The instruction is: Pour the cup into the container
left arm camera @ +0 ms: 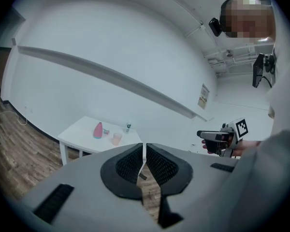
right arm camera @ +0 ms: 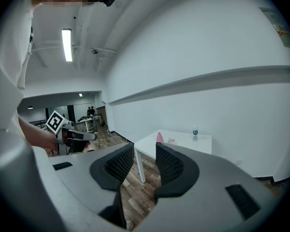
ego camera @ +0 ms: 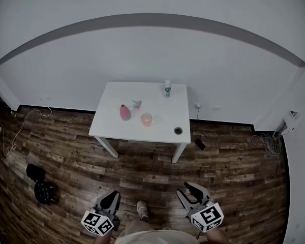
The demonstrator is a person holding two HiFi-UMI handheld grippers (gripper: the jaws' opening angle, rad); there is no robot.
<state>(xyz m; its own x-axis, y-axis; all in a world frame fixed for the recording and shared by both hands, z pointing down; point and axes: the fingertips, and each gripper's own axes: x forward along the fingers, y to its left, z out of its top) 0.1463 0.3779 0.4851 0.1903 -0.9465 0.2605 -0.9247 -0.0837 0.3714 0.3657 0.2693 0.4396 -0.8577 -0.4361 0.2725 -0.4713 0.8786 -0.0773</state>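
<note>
Our left claw (ego camera: 115, 193) is pinched together, empty; our right claw (ego camera: 183, 188) is slightly parted, empty. A pink bottle (ego camera: 125, 113) stands beside the cup (ego camera: 146, 119), mid-desk (ego camera: 109, 125).

White table (ego camera: 142, 93) on a dark brown wood-plank floor (ego camera: 142, 172), against a white wall (ego camera: 142, 55). On it: a pink bottle (ego camera: 125, 113), a translucent pale orange cup (ego camera: 146, 119), a clear small bottle (ego camera: 167, 89) with a dark band, and a dark round container (ego camera: 178, 130). The left gripper (ego camera: 113, 195) and right gripper (ego camera: 187, 189) are grey with black textured pads (left arm camera: 128, 166); their cubes (ego camera: 97, 222) are white with black square markers.
</note>
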